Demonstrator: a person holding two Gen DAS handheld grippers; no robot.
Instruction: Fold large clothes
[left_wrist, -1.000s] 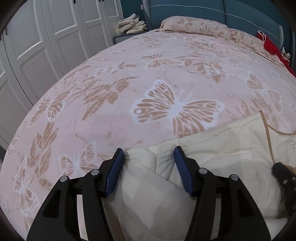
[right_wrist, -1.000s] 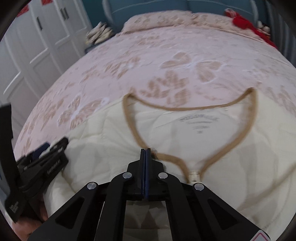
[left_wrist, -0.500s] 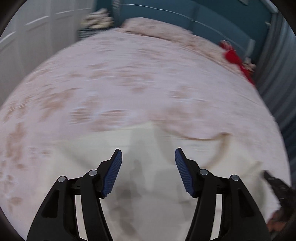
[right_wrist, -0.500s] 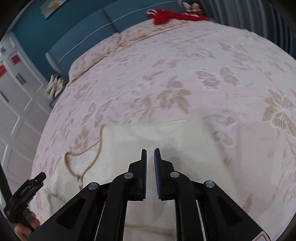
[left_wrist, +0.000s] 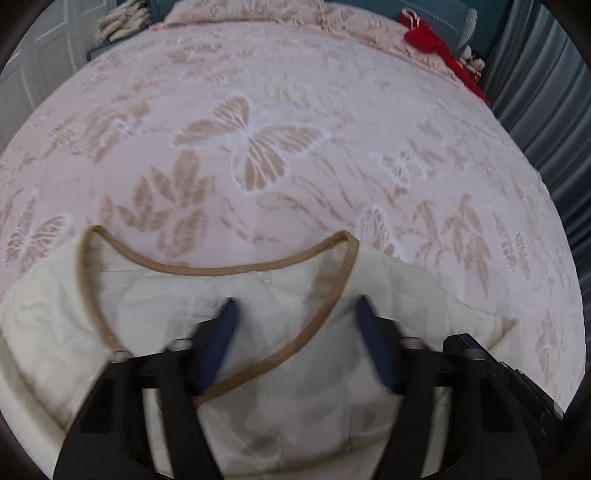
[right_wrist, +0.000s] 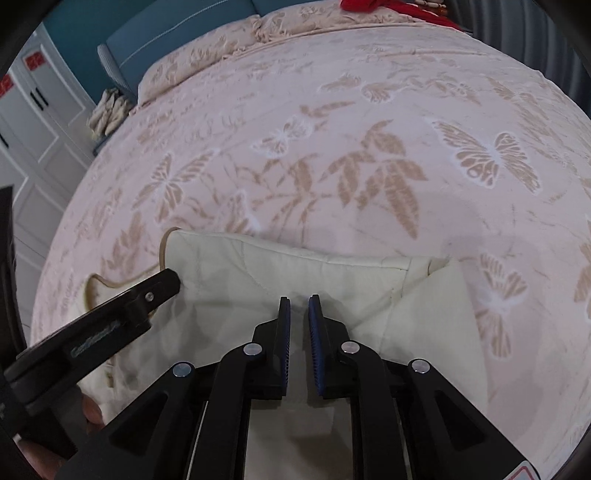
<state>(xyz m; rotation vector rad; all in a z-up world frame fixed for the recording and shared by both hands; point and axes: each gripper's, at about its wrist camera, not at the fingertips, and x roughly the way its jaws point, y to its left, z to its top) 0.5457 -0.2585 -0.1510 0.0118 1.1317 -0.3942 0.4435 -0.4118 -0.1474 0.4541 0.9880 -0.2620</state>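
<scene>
On the bed's near edge, in the left wrist view, the cream garment (left_wrist: 295, 387) lies flat, tan-trimmed neckline facing wide bare bedspread (left_wrist: 258, 110). The left gripper (left_wrist: 295, 325), jaws just closing, is unclenched above it. In the right wrist view, the right gripper (right_wrist: 298, 317) stands slightly parted, gripping nothing. Its neck label is unreadable.
</scene>
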